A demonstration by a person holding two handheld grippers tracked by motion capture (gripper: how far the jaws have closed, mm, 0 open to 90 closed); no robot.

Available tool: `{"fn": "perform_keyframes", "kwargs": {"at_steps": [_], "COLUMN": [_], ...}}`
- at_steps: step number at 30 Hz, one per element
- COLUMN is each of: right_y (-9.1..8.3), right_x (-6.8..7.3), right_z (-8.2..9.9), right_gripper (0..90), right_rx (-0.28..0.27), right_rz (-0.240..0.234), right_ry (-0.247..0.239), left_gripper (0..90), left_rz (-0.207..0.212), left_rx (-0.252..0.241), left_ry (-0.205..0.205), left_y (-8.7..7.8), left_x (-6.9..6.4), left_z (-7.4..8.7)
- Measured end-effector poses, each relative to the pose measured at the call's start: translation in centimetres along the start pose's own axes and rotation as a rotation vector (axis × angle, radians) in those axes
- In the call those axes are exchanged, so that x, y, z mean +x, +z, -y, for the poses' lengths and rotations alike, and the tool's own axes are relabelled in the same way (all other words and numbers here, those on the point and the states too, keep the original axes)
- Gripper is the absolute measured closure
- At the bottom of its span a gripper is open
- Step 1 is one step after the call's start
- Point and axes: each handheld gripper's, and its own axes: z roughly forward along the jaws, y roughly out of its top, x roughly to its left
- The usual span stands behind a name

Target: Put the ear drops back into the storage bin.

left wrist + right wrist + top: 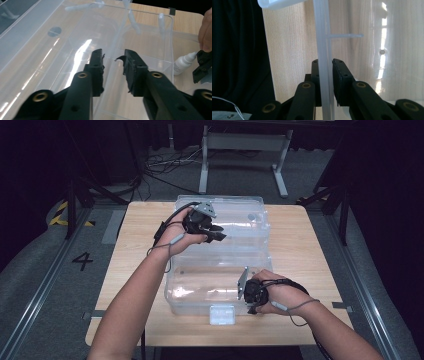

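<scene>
A clear plastic bin [200,292] is seen at the centre of the high view, its long axis running left to right; its lid [235,220] lies just behind it. The near right wall [323,72] is pinched by the right gripper [325,75]. The left gripper [113,68], jaws part-spread with nothing gripped, hovers over the far edge, nearer the lid. A small white bottle [183,63] is seen near the right hand.
</scene>
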Motion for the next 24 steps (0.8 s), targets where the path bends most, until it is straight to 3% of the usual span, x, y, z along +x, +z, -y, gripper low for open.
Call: {"fn": "perform_keyframes", "kwargs": {"at_steps": [5, 14, 24], "right_y": [0.0, 0.2, 0.2], "right_x": [0.0, 0.0, 0.0], "right_z": [-0.1, -0.1, -0.1], "right_gripper": [80.4, 80.5, 84.1], "right_rx": [0.008, -0.003, -0.005], "right_rz": [-0.004, -0.004, 0.006], "right_ry": [0.004, 0.006, 0.003], "left_gripper": [80.4, 83.0, 83.9], "left_rz": [0.004, 0.025, 0.025], "left_rx": [-0.001, 0.003, 0.023], "left_ry": [-0.010, -0.006, 0.019], "left_y": [-0.1, -0.2, -0.7], "left_x": [0.1, 0.0, -1.1], "left_z": [0.1, 0.0, -0.4]}}
